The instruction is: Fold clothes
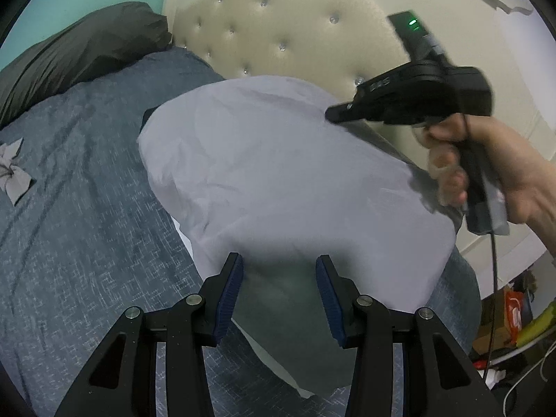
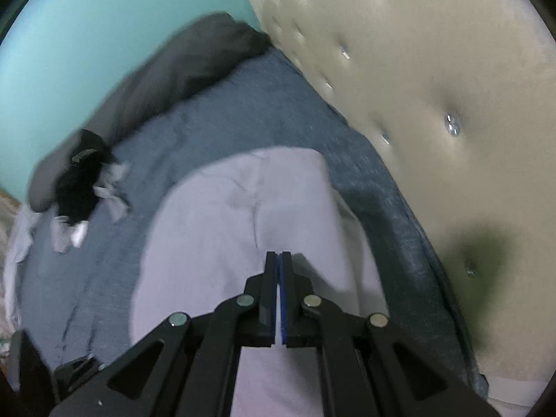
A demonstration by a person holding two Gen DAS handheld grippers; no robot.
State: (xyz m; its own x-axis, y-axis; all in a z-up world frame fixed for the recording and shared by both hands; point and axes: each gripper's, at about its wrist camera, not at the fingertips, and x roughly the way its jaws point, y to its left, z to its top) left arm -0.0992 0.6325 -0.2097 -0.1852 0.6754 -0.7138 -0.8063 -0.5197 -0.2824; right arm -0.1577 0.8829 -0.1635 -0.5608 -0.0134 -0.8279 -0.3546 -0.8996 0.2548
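A pale lavender garment [image 1: 278, 173] lies spread and partly folded on the blue-grey bed cover [image 1: 87, 226]. My left gripper [image 1: 279, 271] hovers over the garment's near edge, its blue-padded jaws apart with only cloth beneath them. A hand [image 1: 486, 166] holds my right gripper [image 1: 332, 113] over the garment's far right side; it is blurred there. In the right wrist view my right gripper [image 2: 278, 255] is shut, pads together with nothing between them, above the same garment [image 2: 226, 226].
A cream tufted headboard [image 1: 278, 34] borders the bed's far side and a dark grey pillow [image 1: 80, 52] lies at the far left. Small grey cloth pieces [image 1: 14, 170] and a black item [image 2: 80, 180] rest on the cover. Floor clutter [image 1: 514, 319] shows at the right.
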